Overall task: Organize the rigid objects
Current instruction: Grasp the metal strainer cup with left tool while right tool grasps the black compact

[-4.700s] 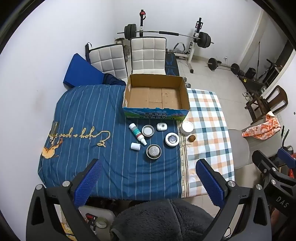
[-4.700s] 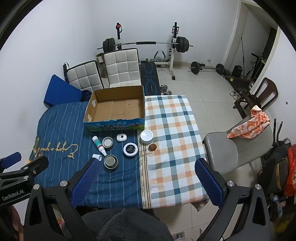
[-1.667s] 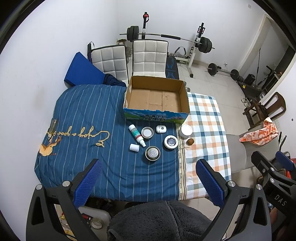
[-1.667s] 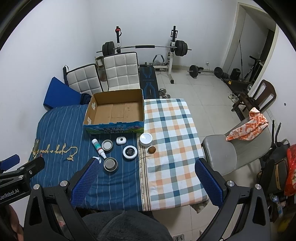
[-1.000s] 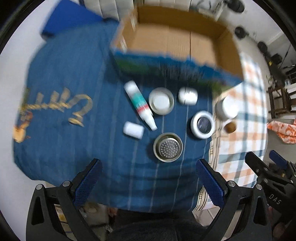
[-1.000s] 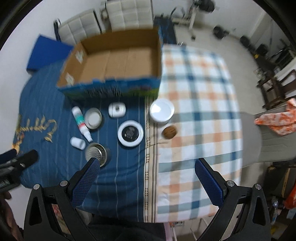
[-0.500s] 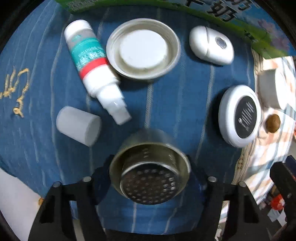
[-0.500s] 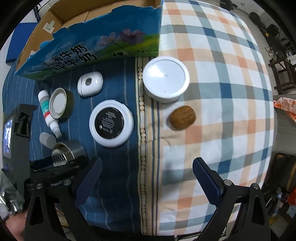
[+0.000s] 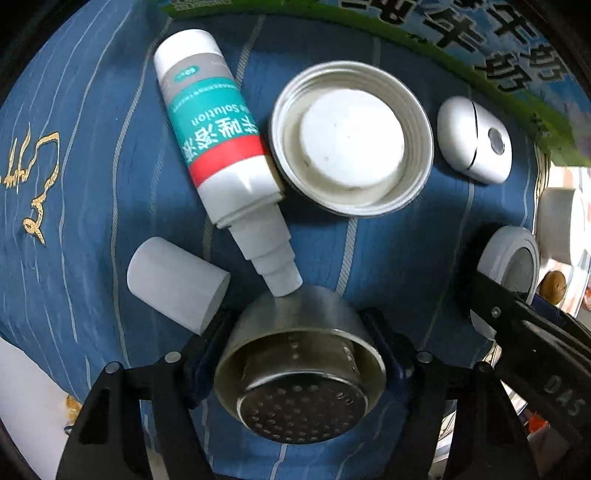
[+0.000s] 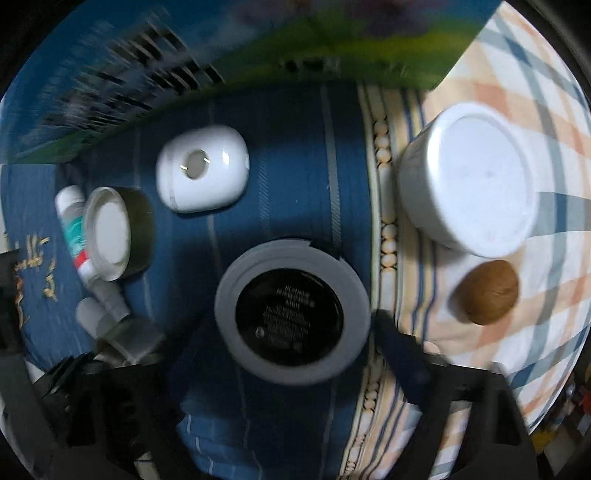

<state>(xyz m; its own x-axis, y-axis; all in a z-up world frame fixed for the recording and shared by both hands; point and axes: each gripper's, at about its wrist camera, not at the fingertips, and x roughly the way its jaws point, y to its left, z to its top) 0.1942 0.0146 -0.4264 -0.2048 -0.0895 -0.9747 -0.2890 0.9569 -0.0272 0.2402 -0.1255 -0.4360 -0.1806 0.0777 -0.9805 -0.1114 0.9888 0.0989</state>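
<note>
Nearest the onlooker, the left gripper (image 9: 301,354) pinches the steel strainer cup (image 9: 299,376), one finger pressed on each side of its wall; the cup lies tilted on the blue striped cloth (image 9: 110,147), perforated base towards the camera, a pose that suits lifting it to the box. Right of the cup, the right gripper (image 10: 291,332) straddles the round compact (image 10: 291,314). Its jaws are closing, the compact between them, but blur leaves contact uncertain; small print on the black lid is unreadable.

Just beyond the cup, a loose white cap (image 9: 177,284) lies on its side, and the nozzle of the uncapped white bottle (image 9: 218,147) touches the cup's wall. The bottle's teal label reads "Solution" beside Chinese characters. Farther from the cup rest an upturned metal lid (image 9: 351,136) with a white liner and a white oval case (image 9: 474,140). To the cup's far right, on the checked cloth, stand a white jar (image 10: 469,177) and a brown nut-like object (image 10: 487,291).

Farthest from the cup, the cardboard box (image 9: 406,26) awaits the items; its printed wall shows large Chinese characters.
</note>
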